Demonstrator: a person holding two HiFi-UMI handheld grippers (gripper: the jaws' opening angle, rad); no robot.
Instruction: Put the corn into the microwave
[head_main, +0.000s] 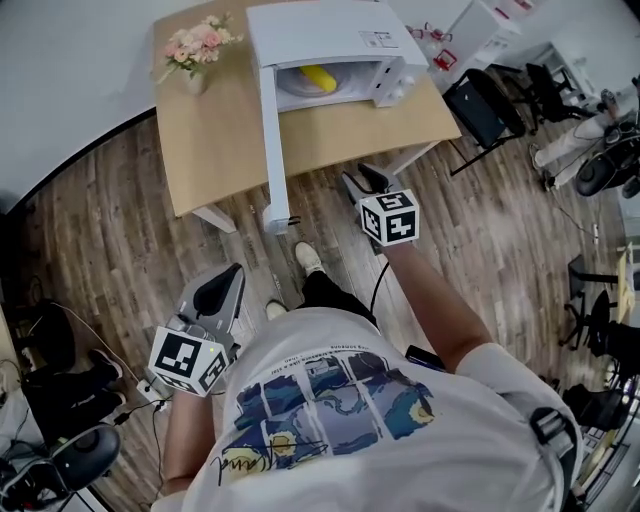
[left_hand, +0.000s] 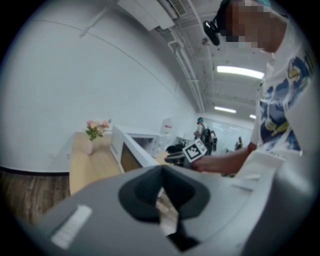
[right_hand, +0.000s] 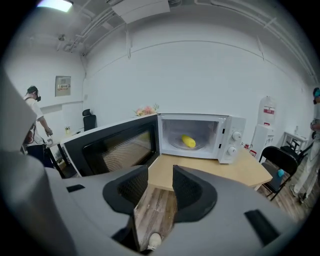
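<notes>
The yellow corn lies inside the white microwave on the wooden table; the right gripper view shows the corn on the turntable. The microwave door swings wide open toward me. My right gripper hovers over the floor just in front of the table, apart from the microwave; its jaws stand open with nothing between them. My left gripper hangs low at my left side, away from the table, and its jaws meet at the tips, empty.
A vase of pink flowers stands on the table's far left corner. A black chair sits right of the table. Cables and dark gear clutter the floor at the left. Another person stands far off.
</notes>
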